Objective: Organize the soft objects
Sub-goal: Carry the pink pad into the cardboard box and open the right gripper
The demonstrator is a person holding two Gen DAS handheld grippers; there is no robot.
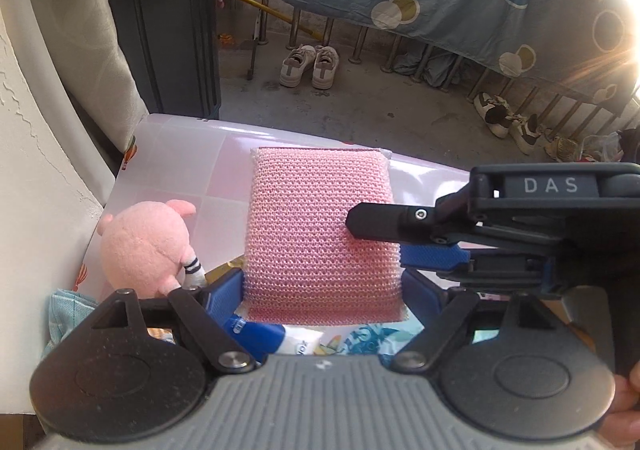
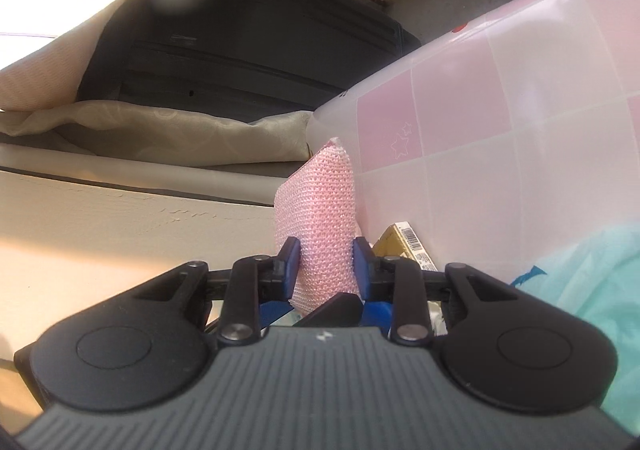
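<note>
**Pink sponge held between two grippers**

While both tools meet over the table, the right gripper (image 2: 323, 268) is clamped across the thin sides of a pink mesh sponge (image 1: 320, 234), its blue pads (image 2: 291, 268) pressing in from either face. Seen from the left wrist, the left gripper (image 1: 322, 292) spans the sponge's wide face, its pads right at the two side edges; it looks to be gripping too, though how firmly they press I cannot tell. So the sponge stands on edge, raised above the pink checked table cover (image 1: 176, 154) rather than lying on it.

Judging by its knit skin and puffy shape, it should be very light, squashy and not fragile, with a rough surface that will not slide in rubber pads. A hold near the middle of its body seems best; a corner would likely fold.

Just to the left sits a pink plush toy (image 1: 146, 246), and teal cloth (image 2: 592, 290) lies below.
</note>
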